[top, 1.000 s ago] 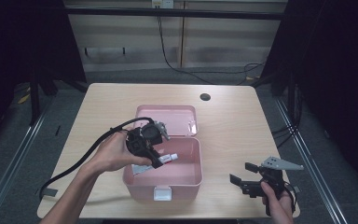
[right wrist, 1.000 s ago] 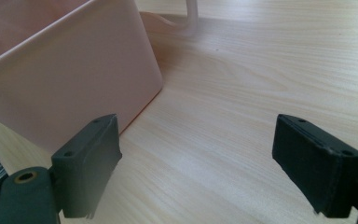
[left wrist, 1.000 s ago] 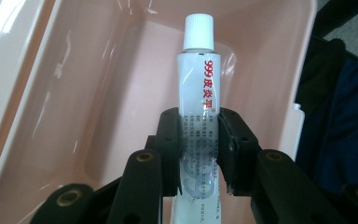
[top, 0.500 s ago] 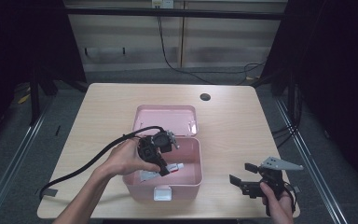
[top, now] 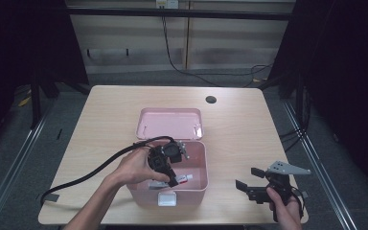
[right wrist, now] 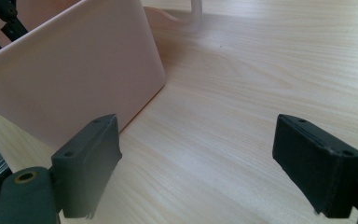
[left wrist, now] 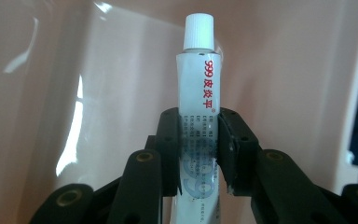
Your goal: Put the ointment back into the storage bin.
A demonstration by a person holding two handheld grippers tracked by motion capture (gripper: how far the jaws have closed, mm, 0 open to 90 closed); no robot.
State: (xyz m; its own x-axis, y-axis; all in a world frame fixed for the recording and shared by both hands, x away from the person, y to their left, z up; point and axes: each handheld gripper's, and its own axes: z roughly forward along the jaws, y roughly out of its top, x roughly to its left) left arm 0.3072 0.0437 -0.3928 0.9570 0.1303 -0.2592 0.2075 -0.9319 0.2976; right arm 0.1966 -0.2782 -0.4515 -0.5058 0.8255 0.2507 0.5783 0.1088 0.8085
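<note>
- Table (top: 100, 124): pale wood. A pink box (top: 199, 165) stands near your edge, its lid (top: 170, 123) swung back flat behind it.
- Box interior: smooth pink walls, seen close in the left gripper view (left wrist: 98, 93). Whether anything else lies in the box I cannot tell.
- Your left gripper (top: 166, 160) reaches down into the open box from its left side, and its cable trails off toward the table's left corner.
- Your right gripper (top: 250, 184) rests on the table to the right of the box, well apart from it. Its jaws stand wide with nothing between them; the right gripper view looks across bare wood at the box's outer wall (right wrist: 74, 70).
- Tube (left wrist: 199, 107): white ointment tube with red lettering and a white cap, clamped across its lower half by the left jaws, pads pressing on both sides.
- Key relation: the tube's long axis runs straight out along the jaws, cap end away from your hand and toward the box wall. It hangs inside the box, so I judge that letting go would drop it there; your left hand is the one on it.
</note>
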